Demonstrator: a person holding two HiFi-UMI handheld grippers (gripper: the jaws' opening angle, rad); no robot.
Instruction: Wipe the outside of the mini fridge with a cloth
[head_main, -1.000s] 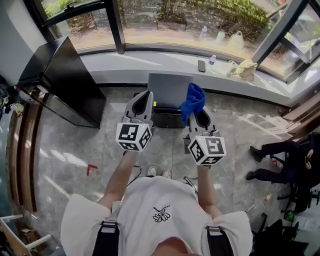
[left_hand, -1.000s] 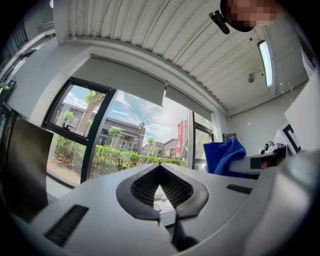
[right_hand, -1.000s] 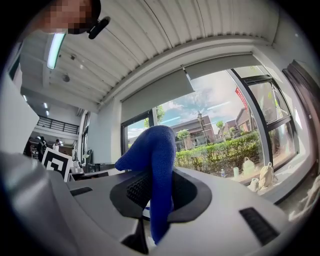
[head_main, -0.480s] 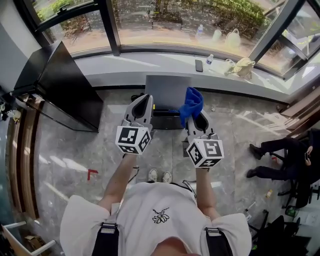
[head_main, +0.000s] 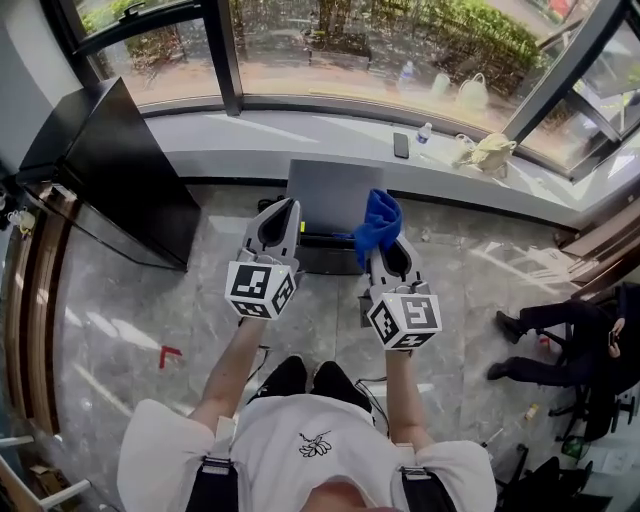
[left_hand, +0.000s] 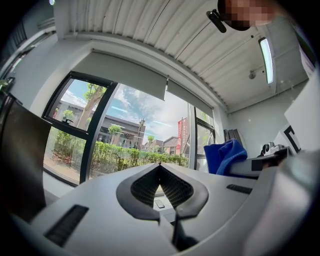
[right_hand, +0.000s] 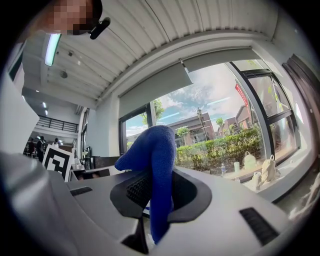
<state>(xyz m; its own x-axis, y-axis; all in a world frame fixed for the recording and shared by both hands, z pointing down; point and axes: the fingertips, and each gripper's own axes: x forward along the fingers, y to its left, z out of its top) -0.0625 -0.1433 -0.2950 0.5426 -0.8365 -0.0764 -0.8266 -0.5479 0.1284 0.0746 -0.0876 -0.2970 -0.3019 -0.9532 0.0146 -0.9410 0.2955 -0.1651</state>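
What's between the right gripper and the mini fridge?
The blue cloth, pinched in the right gripper's fingers, overlaps the mini fridge in the head view; contact unclear.

The cloth (head_main: 380, 220) is bright blue, the mini fridge (head_main: 328, 192) dull grey. The left claw (head_main: 284, 206) and right claw (head_main: 388, 245) are pale grey, their cubes (head_main: 259, 288) patterned black-and-white.
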